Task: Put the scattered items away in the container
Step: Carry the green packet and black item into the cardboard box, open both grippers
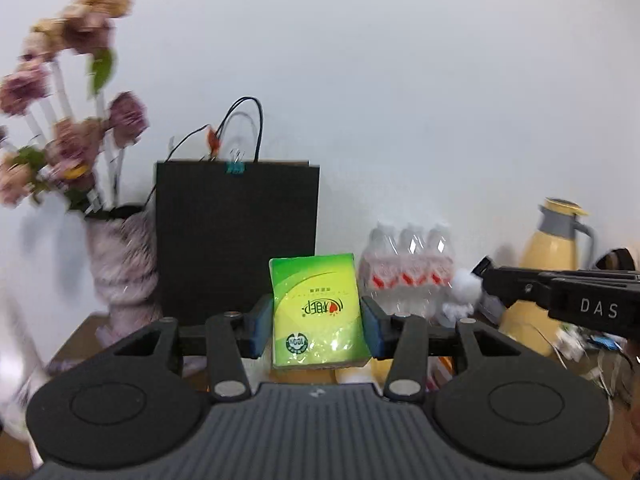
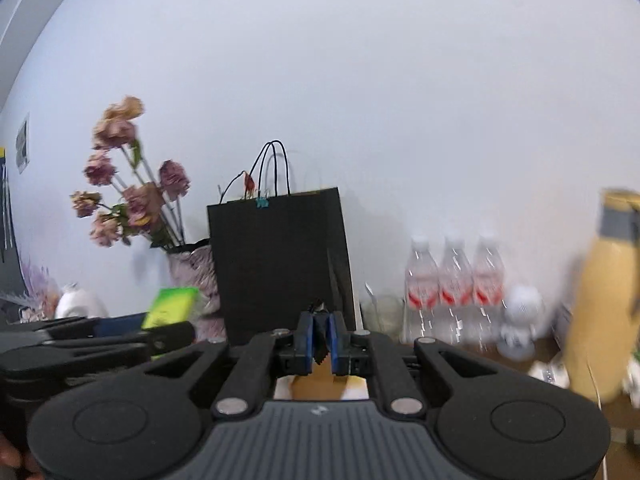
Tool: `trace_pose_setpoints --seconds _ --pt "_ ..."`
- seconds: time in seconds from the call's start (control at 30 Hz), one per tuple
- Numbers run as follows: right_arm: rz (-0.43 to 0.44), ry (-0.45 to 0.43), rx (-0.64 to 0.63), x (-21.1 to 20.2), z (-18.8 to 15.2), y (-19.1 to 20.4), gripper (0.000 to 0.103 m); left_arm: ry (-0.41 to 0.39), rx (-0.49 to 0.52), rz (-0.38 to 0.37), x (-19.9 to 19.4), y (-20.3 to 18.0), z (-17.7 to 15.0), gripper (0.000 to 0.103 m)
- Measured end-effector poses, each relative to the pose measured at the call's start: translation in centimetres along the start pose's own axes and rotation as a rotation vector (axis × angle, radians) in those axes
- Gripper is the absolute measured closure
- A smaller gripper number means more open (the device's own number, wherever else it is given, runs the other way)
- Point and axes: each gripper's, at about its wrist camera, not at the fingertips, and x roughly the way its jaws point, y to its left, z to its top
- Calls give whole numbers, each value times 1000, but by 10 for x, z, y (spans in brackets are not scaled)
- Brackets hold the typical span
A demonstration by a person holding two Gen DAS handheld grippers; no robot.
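Two tools are raised before a black paper bag [image 1: 236, 236] that stands at the table's back edge. The left tool [image 1: 317, 322] grasps a green tissue pack [image 1: 318, 312] held in the air; the right tool [image 2: 321, 338] is clenched on a small dark scrap [image 2: 320, 334].

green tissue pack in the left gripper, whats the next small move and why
Probably carry the green tissue pack forward and up over the black paper bag, then release. The left gripper holds the pack clamped between its blue pads, lifted in front of the bag, whose top edge sits higher. The bag looks like the container, though its opening is not visible.
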Motion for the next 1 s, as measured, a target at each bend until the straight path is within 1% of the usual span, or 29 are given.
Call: trace_pose_setpoints --seconds 0.03,0.07,0.1,0.13,0.17,0.27,0.3,0.33,0.37,0.4,0.43,0.47,0.5,0.53,0.6,0.67,0.73,0.8,0.87,0.9,0.93,1.0 --pt "8 28 8 19 13 -4 96 24 14 14 21 1 7 56" --pt "26 73 17 42 22 -7 96 71 1 17 47 6 11 56" --pt "46 119 37 65 27 -11 96 127 -13 4 72 11 12 56" --pt "61 176 56 89 29 -15 96 186 -40 13 95 16 11 56" --pt "74 236 84 116 27 -20 96 252 -73 40 122 22 9 56" --pt "98 406 165 190 7 -41 96 389 -92 38 180 31 -4 56" --pt "98 468 204 214 -2 -49 96 428 -96 34 194 33 -10 56" --pt "98 520 232 234 -12 -55 96 462 -100 39 209 35 -16 56" --pt "101 563 246 250 -23 -56 96 475 -95 62 220 37 -20 56" --pt "92 595 256 265 -32 -59 96 480 -89 69 230 40 -26 56" --pt "90 621 252 277 -41 -60 96 482 -97 60 237 42 -33 56" --pt "107 649 264 288 -51 -62 96 492 -107 48 241 42 -39 56" --pt "123 680 286 297 -61 -64 96 508 -108 46 246 42 -45 56" --pt "113 705 287 304 -68 -66 96 526 -92 44 252 40 -51 56" --pt "49 717 222 311 -78 -67 96 530 -57 47 259 35 -56 56" --pt "29 717 219 309 -82 -73 96 536 -61 64 266 32 -60 56" --pt "32 709 220 305 -80 -78 96 571 -80 68 276 32 -66 55" --pt "63 687 249 294 -73 -84 96 598 -87 67 285 30 -71 55" --pt "61 655 221 283 -59 -89 96 610 -81 73 287 30 -76 51" --pt "34 648 180 282 -51 -90 96 611 -75 66 286 29 -77 49" --pt "-8 650 134 279 -47 -93 96 608 -67 59 284 29 -78 45" --pt "-111 693 50 278 -47 -102 95 605 -61 56 282 30 -79 43"
